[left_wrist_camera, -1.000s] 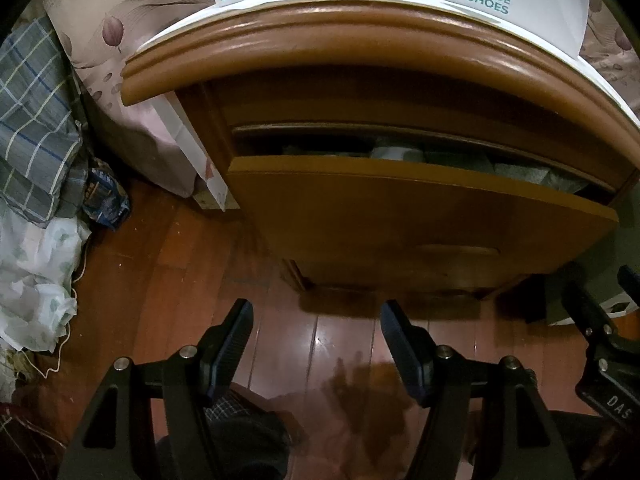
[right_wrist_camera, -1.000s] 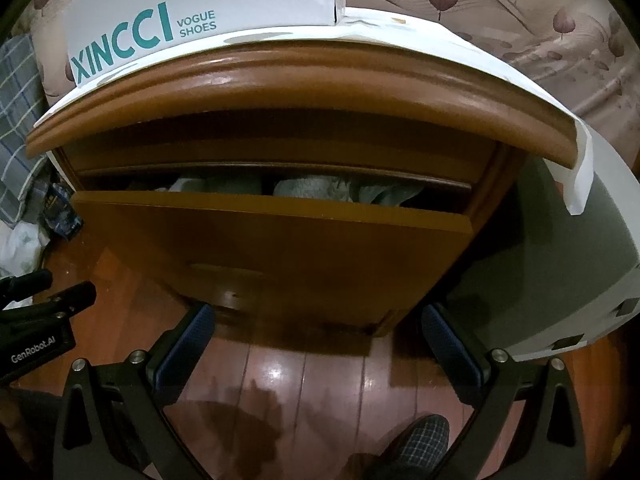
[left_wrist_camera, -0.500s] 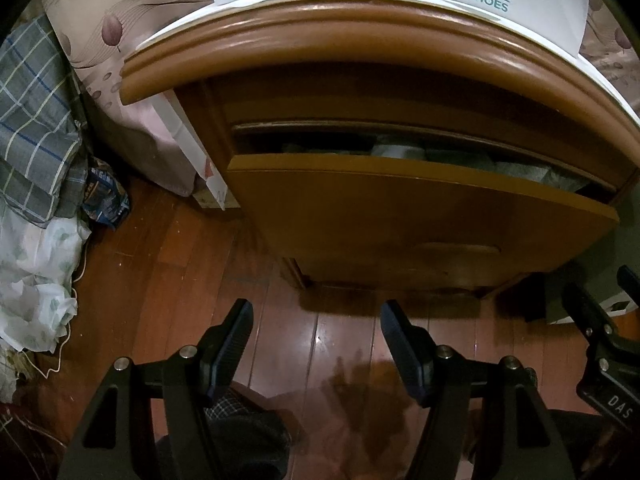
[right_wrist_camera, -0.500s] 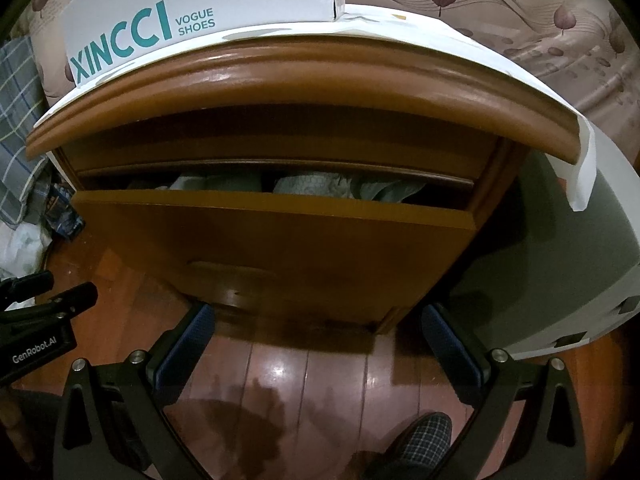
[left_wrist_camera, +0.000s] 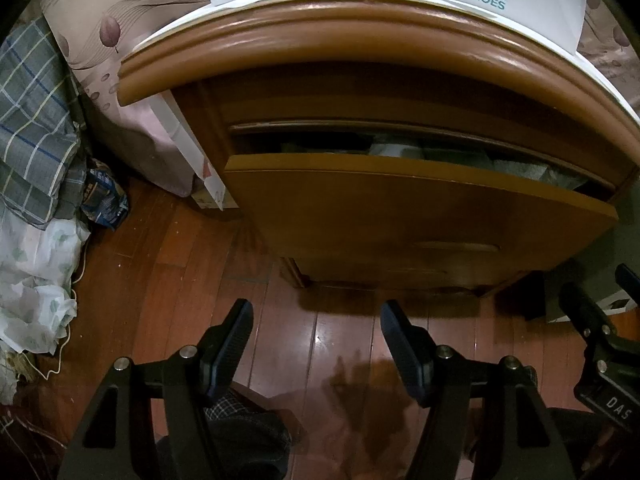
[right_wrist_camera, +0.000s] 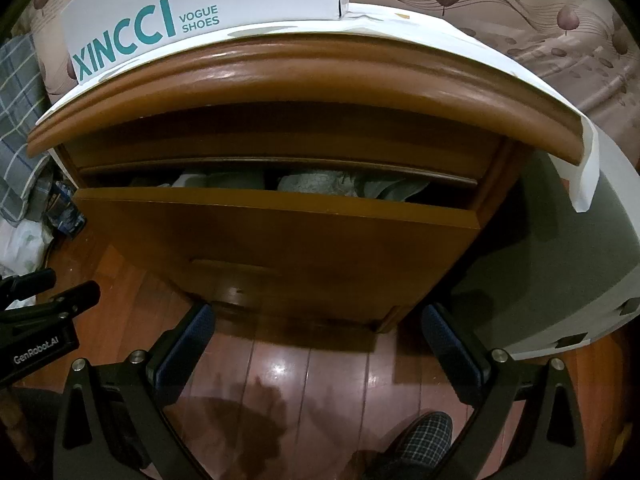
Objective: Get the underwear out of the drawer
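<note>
Below my claws runs a glossy reddish wooden floor [right_wrist_camera: 312, 364]. The wooden nightstand [right_wrist_camera: 280, 256] stands on it at frame centre; crumpled plaid cloth [left_wrist_camera: 32, 136] and what looks like a blue wrapper [left_wrist_camera: 104, 204] lie at left.

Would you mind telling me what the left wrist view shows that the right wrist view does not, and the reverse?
Only the left wrist view shows the white carton wedged beside the nightstand and a long stretch of the plaid cloth.

Only the right wrist view shows the paper sheet's hanging corner, the grey box and a plaid slipper.

Both show the part-open drawer holding folded fabric, the shoe box on top, and both grippers, left gripper and right gripper, open and off the drawer.
</note>
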### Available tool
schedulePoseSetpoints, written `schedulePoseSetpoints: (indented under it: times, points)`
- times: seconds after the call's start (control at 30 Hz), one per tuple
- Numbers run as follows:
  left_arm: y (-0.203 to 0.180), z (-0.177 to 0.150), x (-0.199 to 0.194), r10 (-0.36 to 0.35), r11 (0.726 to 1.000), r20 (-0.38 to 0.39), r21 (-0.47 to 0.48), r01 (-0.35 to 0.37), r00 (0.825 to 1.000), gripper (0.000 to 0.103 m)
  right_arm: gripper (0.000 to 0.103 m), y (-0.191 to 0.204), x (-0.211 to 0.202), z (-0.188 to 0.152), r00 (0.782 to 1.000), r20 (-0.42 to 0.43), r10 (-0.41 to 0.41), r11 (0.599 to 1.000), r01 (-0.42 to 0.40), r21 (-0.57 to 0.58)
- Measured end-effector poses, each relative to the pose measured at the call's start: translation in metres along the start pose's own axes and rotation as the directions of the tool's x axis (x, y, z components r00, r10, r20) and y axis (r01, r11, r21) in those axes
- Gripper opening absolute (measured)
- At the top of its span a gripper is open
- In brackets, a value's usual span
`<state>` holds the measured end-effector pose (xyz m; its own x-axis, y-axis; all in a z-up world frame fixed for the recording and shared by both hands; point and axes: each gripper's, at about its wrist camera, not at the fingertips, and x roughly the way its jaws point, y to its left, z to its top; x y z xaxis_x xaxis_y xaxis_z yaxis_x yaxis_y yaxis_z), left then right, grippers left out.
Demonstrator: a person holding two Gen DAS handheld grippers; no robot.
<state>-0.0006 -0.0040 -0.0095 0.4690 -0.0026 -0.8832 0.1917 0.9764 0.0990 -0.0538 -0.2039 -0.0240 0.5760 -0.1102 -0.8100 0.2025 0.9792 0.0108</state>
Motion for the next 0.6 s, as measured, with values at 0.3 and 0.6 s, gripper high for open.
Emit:
schedulePoseSetpoints:
  times: [0.3,0.6]
  points:
    - [0.0001,0.0001,0.0000,-0.001,1.000,-0.001,0.000,0.001,1.000,0.068,0.102,0.0003,-0.0001,-0.0002,1.000,-0.002,0.004,1.000,-0.004,-0.001]
    - [-0.0002,0.0006,0.0000,0.000,1.000,-0.001,0.001,0.000,1.000,0.068,0.102,0.0008,-0.0008,-0.0006,1.000,-0.001,0.004,1.000,-0.004,-0.005]
